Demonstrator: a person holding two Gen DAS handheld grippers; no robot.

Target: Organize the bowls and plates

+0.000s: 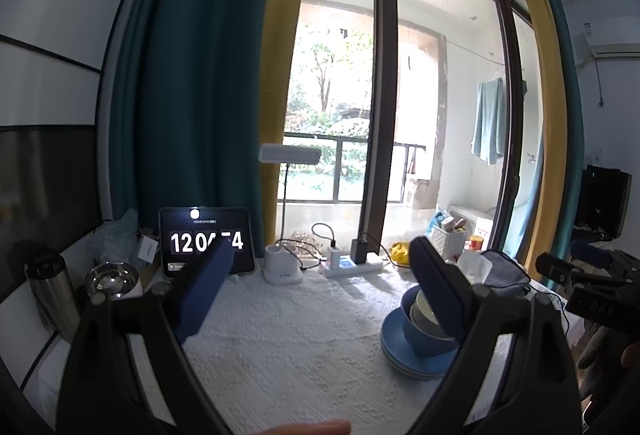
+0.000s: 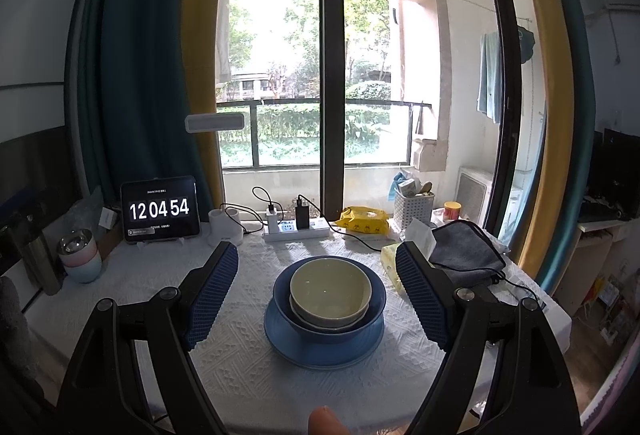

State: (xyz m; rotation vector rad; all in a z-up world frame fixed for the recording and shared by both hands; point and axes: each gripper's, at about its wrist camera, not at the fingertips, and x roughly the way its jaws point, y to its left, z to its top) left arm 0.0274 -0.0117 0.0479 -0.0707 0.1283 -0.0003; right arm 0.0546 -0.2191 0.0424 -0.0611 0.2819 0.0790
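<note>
Both tools gape empty: the right tool (image 2: 312,299) frames the cream bowl (image 2: 330,289) nested in a blue bowl (image 2: 360,323) on blue plates (image 2: 288,343) mid-desk (image 2: 240,375). The left tool (image 1: 320,299) half hides them, and only its view shows a steel bowl (image 1: 110,277).

Clock tablet (image 2: 160,211); power strip (image 2: 298,231); grey cloth (image 2: 466,249)

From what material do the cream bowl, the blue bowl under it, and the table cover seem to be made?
Cream bowl: probably glazed ceramic; smooth, with small light glints.
Blue bowl: ceramic or matte plastic; even colour, dull sheen, so I cannot tell which.
Table cover: white woven or quilted fabric; a raised diamond pattern shows.
</note>
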